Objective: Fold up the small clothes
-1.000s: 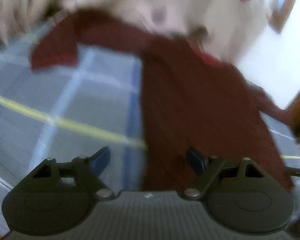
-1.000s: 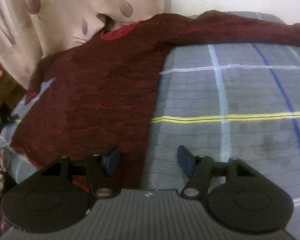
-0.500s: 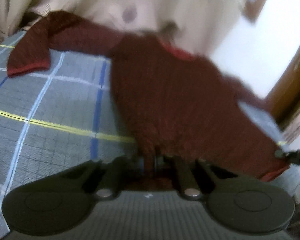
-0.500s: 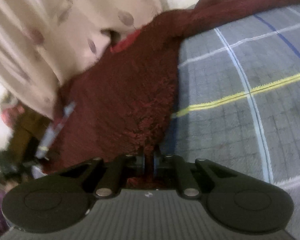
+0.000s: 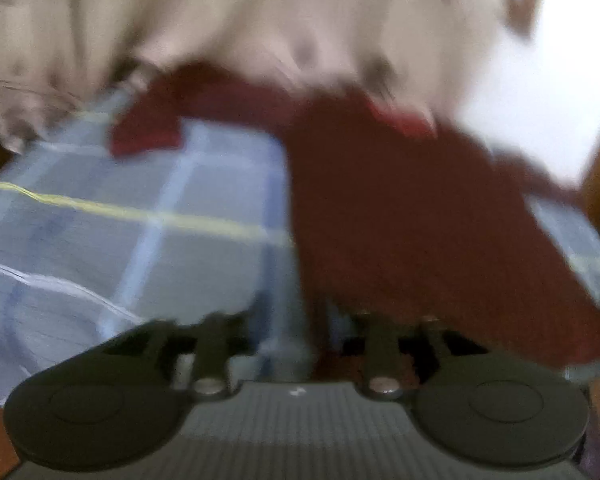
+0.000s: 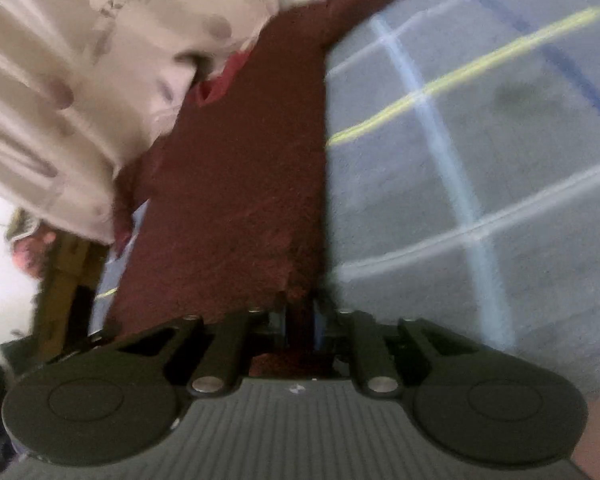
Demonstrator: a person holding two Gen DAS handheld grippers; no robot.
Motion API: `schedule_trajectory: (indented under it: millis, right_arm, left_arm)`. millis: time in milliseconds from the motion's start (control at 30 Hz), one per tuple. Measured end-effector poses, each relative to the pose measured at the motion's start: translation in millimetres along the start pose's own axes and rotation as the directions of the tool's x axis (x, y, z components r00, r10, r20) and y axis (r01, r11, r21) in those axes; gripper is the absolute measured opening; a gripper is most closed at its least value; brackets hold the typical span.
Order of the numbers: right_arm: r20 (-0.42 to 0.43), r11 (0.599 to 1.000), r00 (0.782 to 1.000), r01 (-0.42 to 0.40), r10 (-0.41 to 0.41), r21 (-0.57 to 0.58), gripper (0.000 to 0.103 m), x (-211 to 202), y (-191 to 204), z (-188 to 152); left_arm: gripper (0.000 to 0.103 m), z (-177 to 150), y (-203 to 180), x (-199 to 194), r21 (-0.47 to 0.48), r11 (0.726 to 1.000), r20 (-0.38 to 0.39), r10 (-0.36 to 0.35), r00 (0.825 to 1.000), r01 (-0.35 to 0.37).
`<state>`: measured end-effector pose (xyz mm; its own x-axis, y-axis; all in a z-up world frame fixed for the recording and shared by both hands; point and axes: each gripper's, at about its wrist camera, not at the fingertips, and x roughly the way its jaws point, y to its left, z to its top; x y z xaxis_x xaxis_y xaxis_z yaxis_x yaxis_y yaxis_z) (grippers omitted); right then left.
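A dark red knitted sweater (image 5: pixel 400 220) lies spread on the grey plaid bed cover (image 5: pixel 160 240), one sleeve stretched out to the far left. The left wrist view is blurred. My left gripper (image 5: pixel 298 316) is at the sweater's near hem; its jaws are opening, with bed cover showing between them and the hem by the right finger. In the right wrist view the sweater (image 6: pixel 240 180) runs away from my right gripper (image 6: pixel 300 320). Those jaws are beginning to part, but the blue pads still pinch a fold of the hem.
A cream curtain with leaf print (image 5: pixel 260 20) hangs behind the bed and touches the sweater's collar; it also fills the right view's upper left (image 6: pixel 80 60). Wooden furniture (image 6: pixel 60 272) stands past the bed's left edge. The plaid bed cover (image 6: pixel 480 160) stretches to the right.
Both grippers went from open to shut on the sweater's near hem. Since then the left jaws have parted and that view has pulled back; the right view has rolled and still holds the hem.
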<state>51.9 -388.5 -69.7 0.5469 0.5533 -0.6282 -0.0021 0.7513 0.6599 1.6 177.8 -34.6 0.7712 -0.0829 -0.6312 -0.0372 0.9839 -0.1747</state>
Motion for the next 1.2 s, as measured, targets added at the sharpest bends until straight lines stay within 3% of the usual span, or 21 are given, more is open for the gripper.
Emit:
schedule_trajectory:
  millis: [33,67,133,233,300,433,500,600,733,800,933,1000,1033,1133,1200]
  right_arm:
    - [0.044,1.000,0.999,0.011,-0.012,0.004,0.024,-8.5,-1.7,8.2]
    - [0.103,1.000,0.994,0.020,-0.021,0.015,0.037,-19.0,-5.7,19.9]
    - [0.234,0.999,0.972,0.013,-0.024,0.046,0.049,-37.7,-20.4,46.2]
    - [0.392,0.989,0.915,0.042,-0.097,0.145,0.050,-53.8,-63.4,102.2]
    - [0.442,0.976,0.887,0.040,-0.134,0.216,0.050,-54.4,-94.8,138.7]
    - [0.481,0.939,0.835,0.115,-0.268,0.324,0.050,-44.3,-150.7,203.1]
    - [0.475,0.925,0.833,0.108,-0.285,0.365,0.050,-38.4,-176.0,230.4]
    - [0.506,0.899,0.801,0.088,-0.320,0.430,0.050,-29.7,-203.9,265.2]
    - [0.476,0.869,0.797,0.118,-0.372,0.481,0.050,-9.1,-235.3,294.6]
    - [0.458,0.859,0.811,0.102,-0.363,0.501,0.050,7.5,-247.7,306.2]
    - [0.501,0.871,0.790,0.082,-0.354,0.485,0.053,21.1,-256.1,316.5]
    - [0.487,0.878,0.789,0.135,-0.375,0.459,0.039,25.9,-251.5,327.0]
    - [0.473,0.880,0.790,0.170,-0.391,0.443,0.016,24.9,-244.0,328.4]
    - [0.509,0.897,0.770,0.181,-0.384,0.403,0.016,15.2,-228.4,327.1]
    - [0.550,0.906,0.754,0.139,-0.359,0.400,0.016,3.6,-214.3,325.4]
  left_arm:
    - [0.062,9.5,1.7,-11.5,-0.031,0.999,0.064,0.017,0.998,-0.015]
    - [0.086,19.0,1.1,-18.4,-0.057,0.998,0.110,0.023,0.994,-0.016]
    - [0.100,38.9,-6.7,-25.3,-0.097,0.995,0.196,-0.005,0.981,0.025]
    - [0.100,58.6,-29.7,-2.6,-0.103,0.988,0.211,-0.087,0.974,0.111]
    - [0.100,63.1,-49.5,25.0,-0.068,0.993,0.217,-0.079,0.973,0.096]
    - [0.100,60.4,-75.6,75.7,-0.041,0.994,0.191,-0.089,0.977,0.099]
    - [0.100,56.6,-83.0,91.9,-0.044,0.993,0.200,-0.099,0.975,0.110]
    - [0.100,47.6,-81.8,104.6,-0.065,0.992,0.202,-0.095,0.975,0.110]
    - [0.100,41.5,-60.7,123.1,-0.167,0.982,0.143,-0.060,0.988,0.084]
    - [0.100,40.5,-50.2,128.3,-0.224,0.971,0.131,-0.049,0.990,0.078]
    - [0.100,37.7,-51.5,136.9,-0.189,0.982,0.108,0.005,0.994,0.016]
    - [0.100,37.7,-56.0,139.8,-0.152,0.988,0.090,0.018,0.996,-0.004]
    - [0.100,37.5,-57.8,141.0,-0.136,0.991,0.081,0.030,0.996,-0.019]
    - [0.101,35.2,-58.6,142.0,-0.132,0.991,0.075,0.043,0.996,-0.032]
    - [0.101,37.8,-58.8,144.0,-0.160,0.984,0.043,0.092,0.995,-0.084]
